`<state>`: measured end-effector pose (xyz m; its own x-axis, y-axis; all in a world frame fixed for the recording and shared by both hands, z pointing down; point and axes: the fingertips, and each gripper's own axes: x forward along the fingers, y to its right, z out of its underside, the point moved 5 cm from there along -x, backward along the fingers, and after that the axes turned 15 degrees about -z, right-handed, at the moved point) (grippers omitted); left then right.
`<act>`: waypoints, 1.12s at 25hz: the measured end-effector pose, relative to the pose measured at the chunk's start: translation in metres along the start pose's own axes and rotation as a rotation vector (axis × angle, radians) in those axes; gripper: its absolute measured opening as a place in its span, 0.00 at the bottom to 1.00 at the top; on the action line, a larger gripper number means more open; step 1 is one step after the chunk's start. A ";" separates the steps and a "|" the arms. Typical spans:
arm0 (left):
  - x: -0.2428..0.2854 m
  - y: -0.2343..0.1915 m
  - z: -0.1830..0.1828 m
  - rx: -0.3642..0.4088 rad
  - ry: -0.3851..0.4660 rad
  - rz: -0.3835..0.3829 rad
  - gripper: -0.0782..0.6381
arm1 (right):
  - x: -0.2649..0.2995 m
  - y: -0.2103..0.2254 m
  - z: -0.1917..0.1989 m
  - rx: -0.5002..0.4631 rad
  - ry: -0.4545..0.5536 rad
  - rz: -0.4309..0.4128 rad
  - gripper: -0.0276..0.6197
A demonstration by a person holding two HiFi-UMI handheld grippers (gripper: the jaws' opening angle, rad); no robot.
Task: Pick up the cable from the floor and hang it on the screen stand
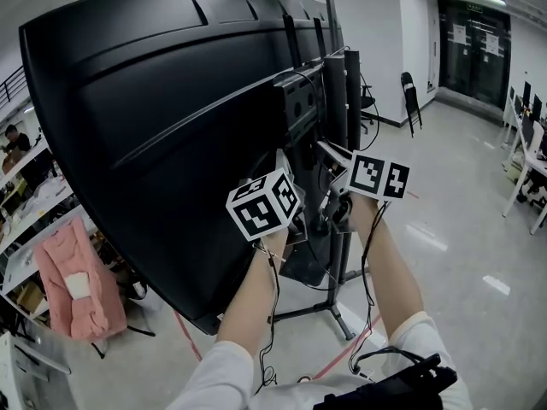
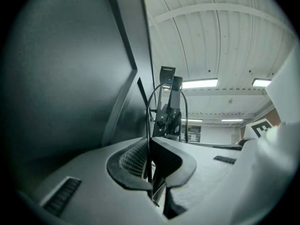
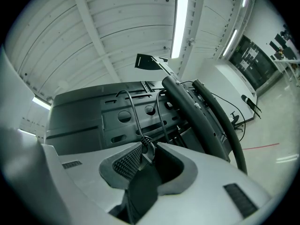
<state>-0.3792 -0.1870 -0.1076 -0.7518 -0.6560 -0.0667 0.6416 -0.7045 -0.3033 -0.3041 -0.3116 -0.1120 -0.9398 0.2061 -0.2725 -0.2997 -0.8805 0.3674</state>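
A thin black cable (image 2: 148,118) rises from my left gripper (image 2: 150,146), which is shut on it, and arches over toward the stand's bracket (image 2: 169,111). My right gripper (image 3: 149,150) is shut on the cable's plug (image 3: 146,146); the cable (image 3: 133,111) loops up in front of the mount plate (image 3: 117,118). In the head view both marker cubes (image 1: 263,203) (image 1: 379,176) hover close behind the big black screen (image 1: 154,101), beside the stand's upright posts (image 1: 352,92). The jaws themselves are hidden there.
The stand's thick black posts (image 3: 199,118) run right of my right gripper. A folding chair (image 1: 411,92) and dark doors (image 1: 472,37) stand far back. Desks (image 1: 530,169) line the right side. A pink garment (image 1: 73,284) hangs lower left, and red tape (image 1: 342,353) crosses the floor.
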 end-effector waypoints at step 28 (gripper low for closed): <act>-0.018 0.013 0.021 0.254 0.136 0.084 0.33 | 0.009 0.010 0.017 -0.047 0.024 0.021 0.21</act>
<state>-0.3541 -0.1906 -0.0907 -0.6972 -0.6845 -0.2130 0.7069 -0.7059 -0.0448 -0.3181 -0.3111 -0.0954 -0.9415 0.1770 -0.2868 -0.2708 -0.9039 0.3310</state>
